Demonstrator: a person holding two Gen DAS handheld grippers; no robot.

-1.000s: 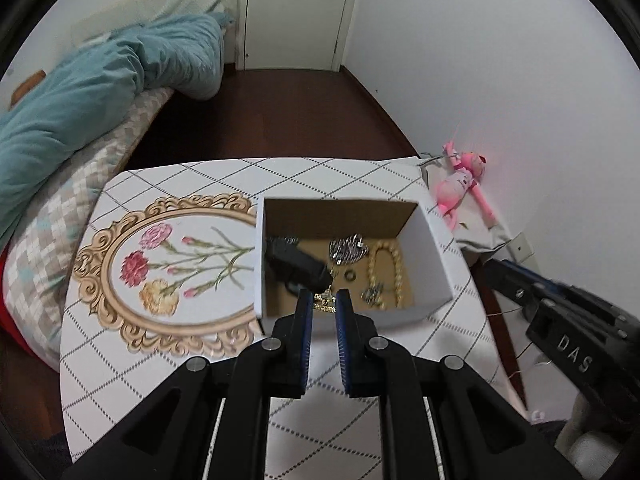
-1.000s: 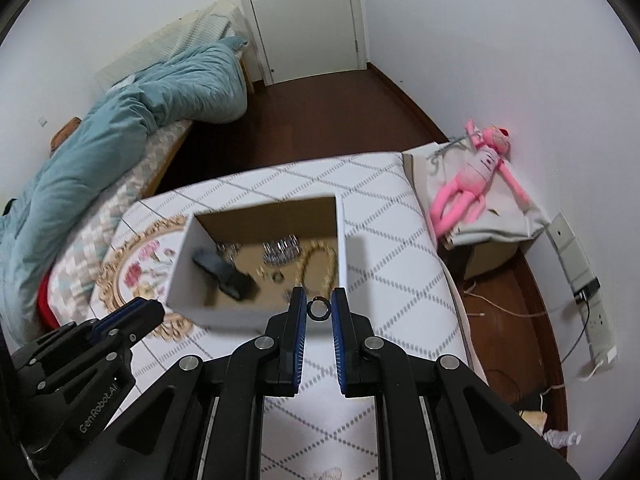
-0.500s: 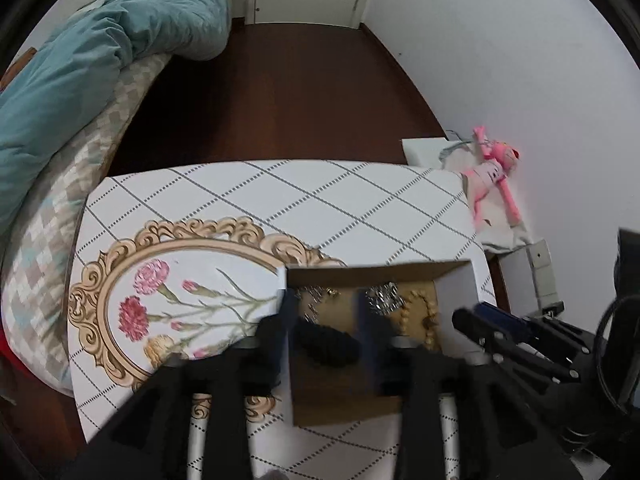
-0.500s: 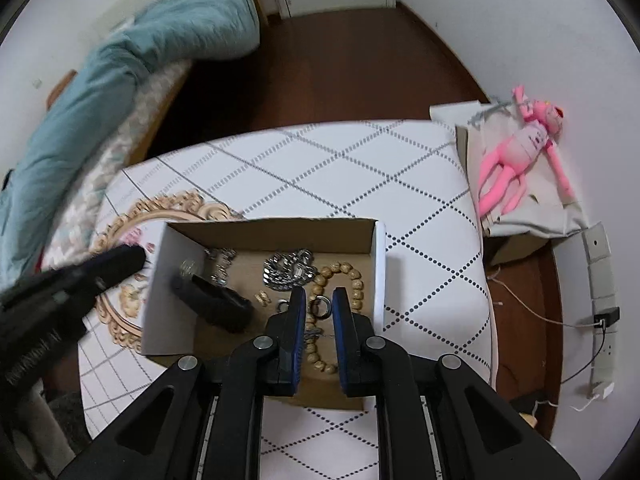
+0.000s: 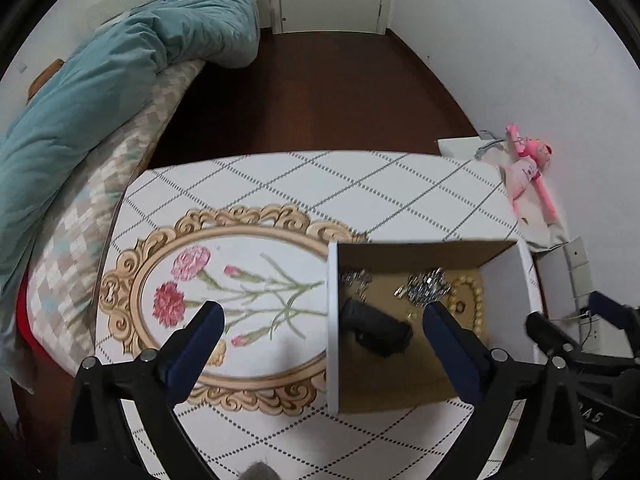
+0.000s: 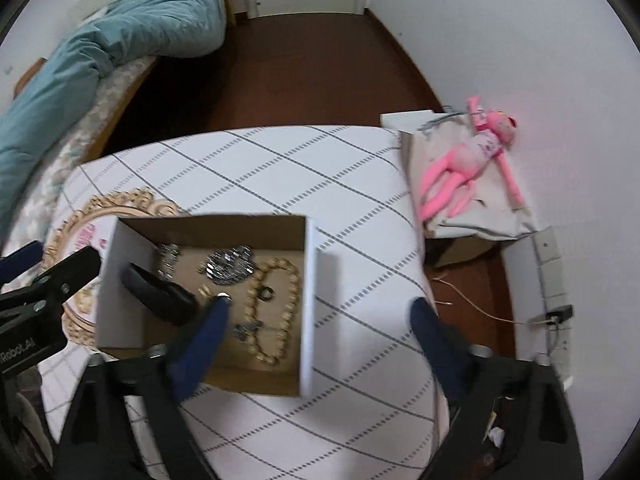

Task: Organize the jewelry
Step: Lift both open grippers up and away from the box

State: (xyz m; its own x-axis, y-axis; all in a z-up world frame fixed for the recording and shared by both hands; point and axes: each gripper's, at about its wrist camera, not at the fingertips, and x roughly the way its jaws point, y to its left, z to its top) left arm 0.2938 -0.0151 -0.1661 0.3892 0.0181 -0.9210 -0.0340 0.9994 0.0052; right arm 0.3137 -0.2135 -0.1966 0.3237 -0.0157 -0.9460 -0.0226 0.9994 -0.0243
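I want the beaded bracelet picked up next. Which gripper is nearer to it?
Right. The right gripper, jaws opening and empty, straddles the box's right wall with the beaded bracelet just ahead. The left gripper straddles the box's left wall, across the black case from it.

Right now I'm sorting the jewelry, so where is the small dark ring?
In the right wrist view, the ring lies on the floor of the box, inside the loop of the bead bracelet.

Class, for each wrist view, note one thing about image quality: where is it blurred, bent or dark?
Left wrist view: fisheye curves the table edge; dark corners; box rim slightly smeared. Right wrist view: the right gripper fingers are motion-blurred, jaws opening with nothing gripped; the beaded bracelet stays readable.
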